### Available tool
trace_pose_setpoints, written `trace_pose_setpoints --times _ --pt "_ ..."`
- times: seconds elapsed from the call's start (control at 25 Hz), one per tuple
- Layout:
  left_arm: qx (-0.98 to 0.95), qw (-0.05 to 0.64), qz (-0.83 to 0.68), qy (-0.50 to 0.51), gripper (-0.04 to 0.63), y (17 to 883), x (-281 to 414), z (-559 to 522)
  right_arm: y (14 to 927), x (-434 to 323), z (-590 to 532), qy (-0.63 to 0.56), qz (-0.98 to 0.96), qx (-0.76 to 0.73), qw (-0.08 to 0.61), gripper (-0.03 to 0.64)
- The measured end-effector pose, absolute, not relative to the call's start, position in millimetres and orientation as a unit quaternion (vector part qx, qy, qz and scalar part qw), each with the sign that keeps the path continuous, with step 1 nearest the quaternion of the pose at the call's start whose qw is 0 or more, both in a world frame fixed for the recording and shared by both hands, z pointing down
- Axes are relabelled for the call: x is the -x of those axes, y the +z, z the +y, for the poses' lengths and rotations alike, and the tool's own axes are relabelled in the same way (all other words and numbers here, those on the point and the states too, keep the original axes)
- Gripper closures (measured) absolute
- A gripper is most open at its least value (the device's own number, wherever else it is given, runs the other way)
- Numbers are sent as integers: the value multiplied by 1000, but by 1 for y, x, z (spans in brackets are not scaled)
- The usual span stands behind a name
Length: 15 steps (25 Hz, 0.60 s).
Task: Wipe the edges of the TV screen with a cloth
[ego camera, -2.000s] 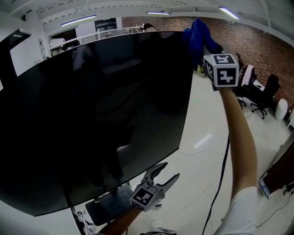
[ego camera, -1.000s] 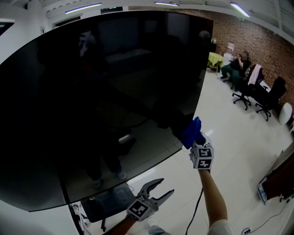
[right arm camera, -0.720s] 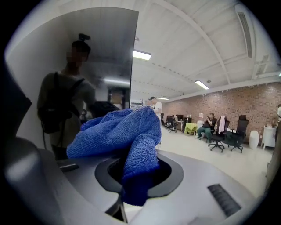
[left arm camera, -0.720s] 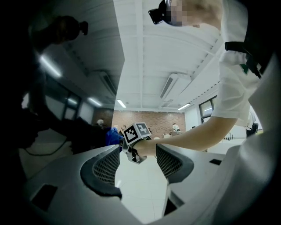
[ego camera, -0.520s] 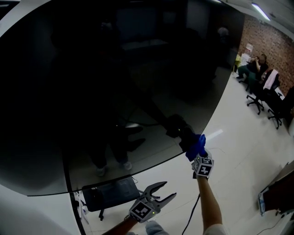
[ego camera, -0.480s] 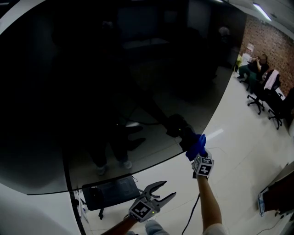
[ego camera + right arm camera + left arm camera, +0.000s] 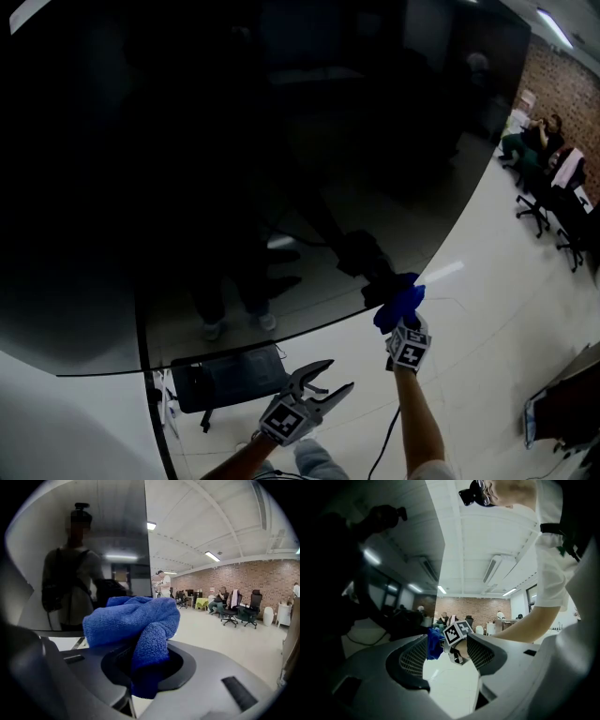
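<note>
**Head view.** The right hand-held gripper (image 7: 400, 317) holds the cloth (image 7: 397, 302) at the bottom edge of the screen (image 7: 234, 169), toward the lower right corner. The cloth overlaps that edge, and contact appears likely. The left hand-held gripper (image 7: 330, 377) hangs nearer and to the left, below the screen and above the floor (image 7: 487, 309). It is well apart from the cloth.

**Left gripper view.** The jaws of the left hand-held gripper (image 7: 447, 653) stand apart with nothing between them. Beyond them, the cube (image 7: 457, 632) of the right hand-held gripper and the cloth (image 7: 435, 642) are visible.

**Right gripper view.** The right hand-held gripper (image 7: 145, 667) is clamped on the cloth (image 7: 136, 620). A thick fold bulges out past the jaws, and a tail hangs down between them. The screen (image 7: 93, 550) fills the left of the view, and its edge runs just behind the cloth.

**Handling.**
- The cloth looks like a soft, light, limp pile fabric. It should conform to the edge and needs little clamping force.
- The present hold on the bunched middle is suitable, because the projecting fold pads the jaws.
- The screen is glossy and probably fragile. Only the cloth should touch it, with light pressure.
- A hold too close to the fold could bring the hard jaws onto the glass.
</note>
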<state>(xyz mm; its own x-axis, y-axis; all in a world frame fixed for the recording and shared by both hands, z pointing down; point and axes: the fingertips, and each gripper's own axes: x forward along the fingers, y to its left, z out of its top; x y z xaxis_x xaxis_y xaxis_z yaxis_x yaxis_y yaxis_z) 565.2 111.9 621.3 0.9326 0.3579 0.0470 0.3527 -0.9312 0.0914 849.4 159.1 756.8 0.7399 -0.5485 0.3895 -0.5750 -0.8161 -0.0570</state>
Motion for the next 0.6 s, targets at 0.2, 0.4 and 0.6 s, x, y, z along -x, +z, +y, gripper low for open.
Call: trace_pose_setpoints --times 0.2,0.4,0.6 --pt "-989 51 133 32 356 620 -538 82 765 -782 106 205 -348 -915 9 529" --pt "-995 54 81 26 356 614 -500 46 775 -725 63 230 -386 -893 12 528" --pt "-997 73 22 13 356 607 -458 2 781 -683 28 244 -414 -877 12 528"
